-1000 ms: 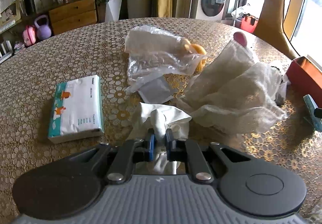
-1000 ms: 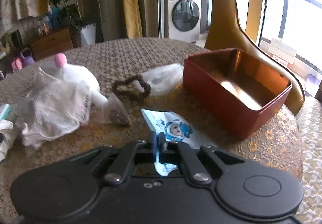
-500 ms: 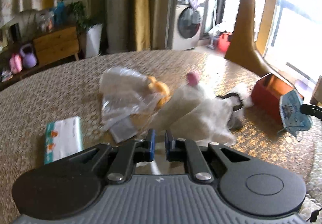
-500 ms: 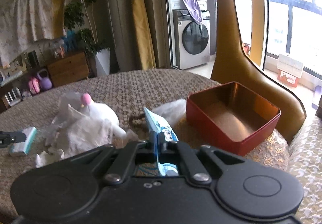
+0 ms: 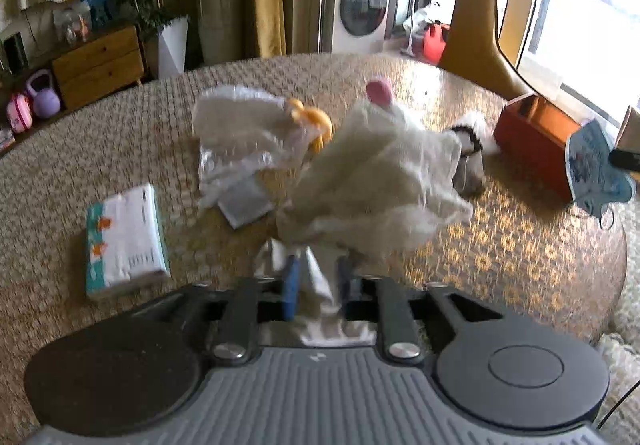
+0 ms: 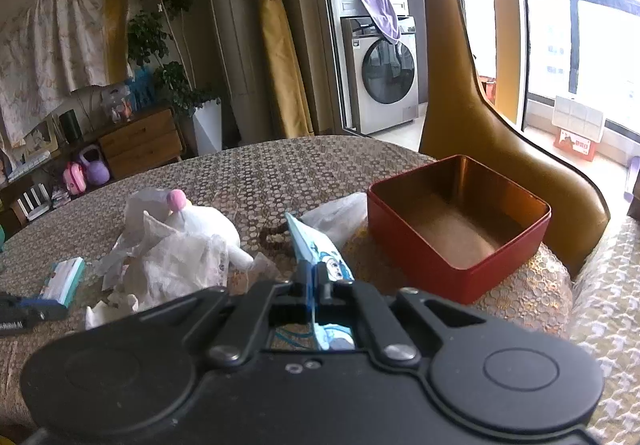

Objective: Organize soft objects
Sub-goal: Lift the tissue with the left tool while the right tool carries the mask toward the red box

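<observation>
The blue printed face mask (image 6: 320, 257) is pinched between the closed jaws of the right gripper (image 6: 314, 279), held up off the table with its free end rising toward the red tin box (image 6: 460, 241); from the left wrist view the same mask (image 5: 596, 169) hangs in the air just in front of that box's (image 5: 532, 141) near wall. The box is open-topped and sits near the table's right edge, beside the gold chair back (image 6: 452, 93). The left gripper (image 5: 318, 281) has its jaws opening, and a crumpled white cloth (image 5: 314, 273) lies between the blue pads (they no longer appear to press on it, though motion blur makes this hard to judge). Just beyond that cloth is a heap of white mesh fabric (image 5: 380, 181) over a white plush toy with a pink tip (image 5: 378, 89). A dark hair tie (image 5: 466, 133) and a small grey pouch (image 5: 470, 175) lie between the heap and the box. Further left are a clear plastic bag (image 5: 240, 141) holding something white, with a yellow piece (image 5: 314, 121) at its edge, and a tissue pack (image 5: 126, 241) lying flat on its own. All of it rests on the round table's patterned gold cloth (image 5: 520, 257).
</observation>
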